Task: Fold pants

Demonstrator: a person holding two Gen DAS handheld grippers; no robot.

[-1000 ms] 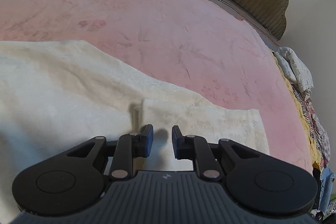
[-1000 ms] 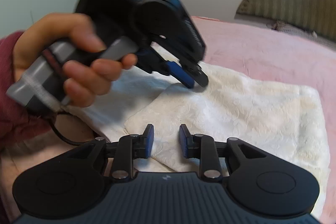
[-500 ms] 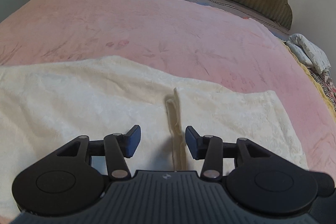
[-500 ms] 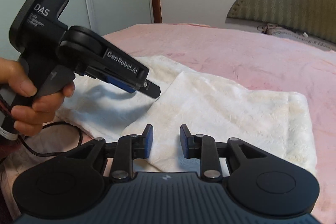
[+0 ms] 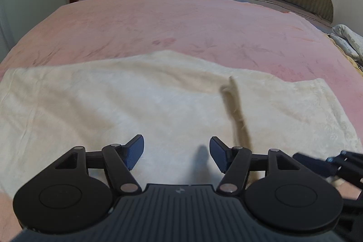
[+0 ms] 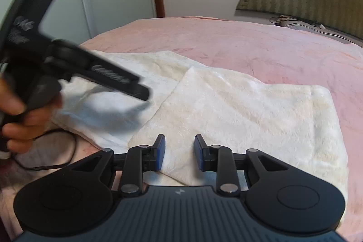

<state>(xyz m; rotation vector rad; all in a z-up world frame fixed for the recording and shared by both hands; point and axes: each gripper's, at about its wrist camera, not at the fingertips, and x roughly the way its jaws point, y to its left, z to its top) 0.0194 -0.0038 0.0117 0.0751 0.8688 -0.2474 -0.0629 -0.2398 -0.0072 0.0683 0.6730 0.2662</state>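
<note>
Here we see the cream pants [image 6: 238,115] lying flat on the pink bedspread [image 5: 181,28], one end folded over the rest. Left gripper [image 5: 176,154] hangs above the fabric, its jaws opening, nothing between them. Right gripper [image 6: 179,152] sits low over the folded edge, jaws slightly apart, holding nothing.
</note>
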